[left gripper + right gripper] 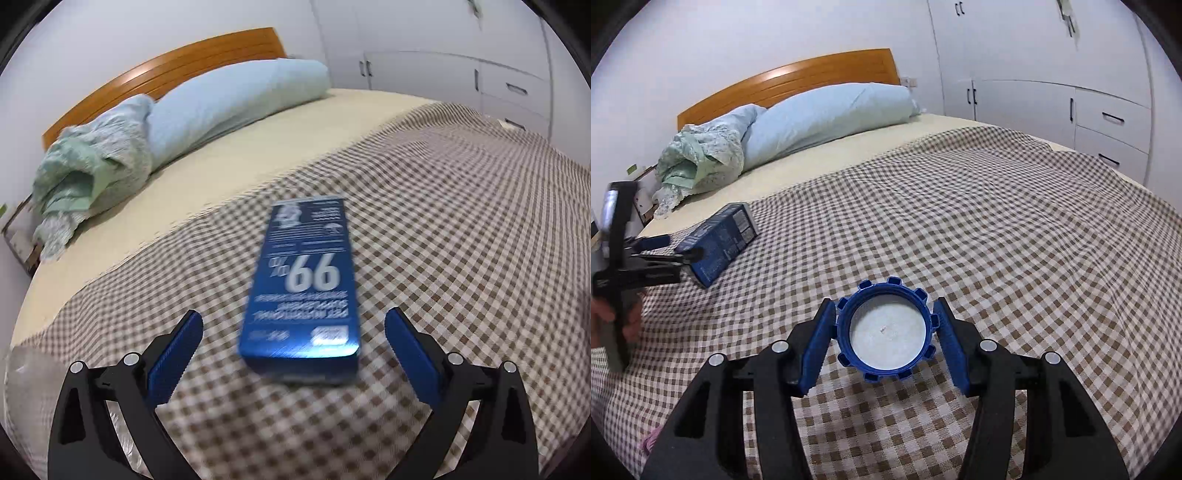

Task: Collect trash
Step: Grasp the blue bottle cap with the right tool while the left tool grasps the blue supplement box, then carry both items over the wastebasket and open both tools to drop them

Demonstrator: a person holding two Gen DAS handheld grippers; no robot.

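Item one: blue cap, lying open side up on the checked bedspread near its foot edge. Your right gripper is bracketing it, pads touching or nearly touching its ribbed rim; squeeze evenly across the ribs before lifting. Item two: blue box, lying flat toward the bedspread's left edge. Your left gripper is standing wide open, empty, short of it; centre the box's narrow width between the pads.

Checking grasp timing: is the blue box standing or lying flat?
Lying flat: the blue box rests on its broad face on the checked blanket.
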